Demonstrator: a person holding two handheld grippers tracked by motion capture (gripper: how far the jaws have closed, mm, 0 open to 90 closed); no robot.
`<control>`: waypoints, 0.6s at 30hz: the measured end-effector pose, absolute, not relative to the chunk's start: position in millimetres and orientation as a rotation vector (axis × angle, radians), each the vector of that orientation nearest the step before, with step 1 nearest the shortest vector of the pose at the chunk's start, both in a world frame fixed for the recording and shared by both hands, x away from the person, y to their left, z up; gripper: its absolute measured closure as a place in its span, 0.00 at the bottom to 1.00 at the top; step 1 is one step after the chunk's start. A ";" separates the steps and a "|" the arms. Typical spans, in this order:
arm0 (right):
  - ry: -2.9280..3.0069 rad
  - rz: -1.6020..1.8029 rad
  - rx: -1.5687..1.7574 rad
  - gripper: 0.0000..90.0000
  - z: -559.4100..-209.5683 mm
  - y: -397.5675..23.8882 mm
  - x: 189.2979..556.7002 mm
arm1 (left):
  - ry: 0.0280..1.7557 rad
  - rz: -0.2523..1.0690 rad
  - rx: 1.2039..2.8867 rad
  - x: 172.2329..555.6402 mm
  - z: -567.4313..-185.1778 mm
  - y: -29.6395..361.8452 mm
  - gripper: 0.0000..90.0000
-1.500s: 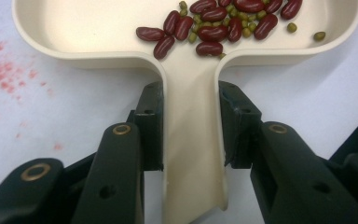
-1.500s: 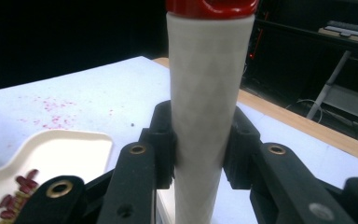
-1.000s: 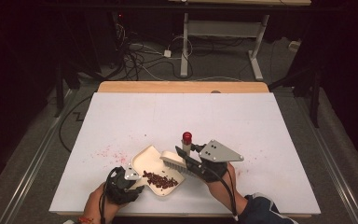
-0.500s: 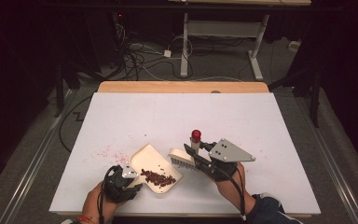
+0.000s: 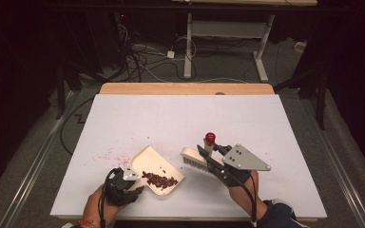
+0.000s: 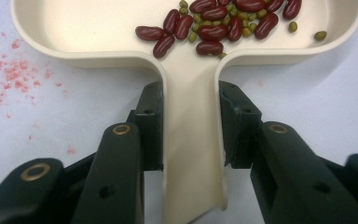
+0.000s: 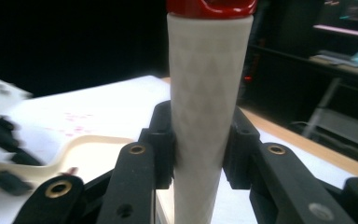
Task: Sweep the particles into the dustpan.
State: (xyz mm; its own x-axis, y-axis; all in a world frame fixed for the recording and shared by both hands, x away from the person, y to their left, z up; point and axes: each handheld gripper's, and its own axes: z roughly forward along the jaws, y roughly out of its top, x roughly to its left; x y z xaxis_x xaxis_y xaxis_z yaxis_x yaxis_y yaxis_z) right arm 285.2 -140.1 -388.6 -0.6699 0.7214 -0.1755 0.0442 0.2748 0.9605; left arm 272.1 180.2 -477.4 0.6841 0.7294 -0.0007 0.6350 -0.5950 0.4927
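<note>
— What's my left tool (image 6: pixel 190 126) doing?

— On my feed its two black jaws are clamped on the handle of the cream dustpan (image 5: pixel 155 167), one on each side. The pan sits on the white surface (image 5: pixel 171 118) near the front edge, left of centre.

— Anything in it?

— Dark red beans (image 6: pixel 214 21) with small green ones among them, heaped in the tray close to the handle. Pink specks (image 5: pixel 109 154) lie on the surface just left of the pan.

— And my right tool (image 7: pixel 198 140)?

— Closed around the white handle of the brush (image 5: pixel 196 156), which has a red cap (image 5: pixel 210 137). The brush head sits just right of the pan, apart from it.
</note>
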 end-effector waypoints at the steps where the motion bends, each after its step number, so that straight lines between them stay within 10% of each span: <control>1: 1.930 1.418 0.694 0.77 -389.7 -141.9 287.1 | 1.056 0.277 2.436 272.2 -477.4 180.1 0.71; 18: 2.041 1.549 0.629 0.77 -390.3 -118.6 276.7 | 1.073 0.280 2.434 274.0 -477.1 186.1 0.71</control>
State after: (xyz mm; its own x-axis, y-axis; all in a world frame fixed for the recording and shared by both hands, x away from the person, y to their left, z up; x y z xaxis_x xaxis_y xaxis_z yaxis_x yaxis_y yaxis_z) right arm 276.7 -118.6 -390.3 -0.7695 0.6289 -0.1106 0.0626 0.2467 0.9671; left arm 274.0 186.1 -477.1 0.6744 0.7383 0.0000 0.6442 -0.5884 0.4886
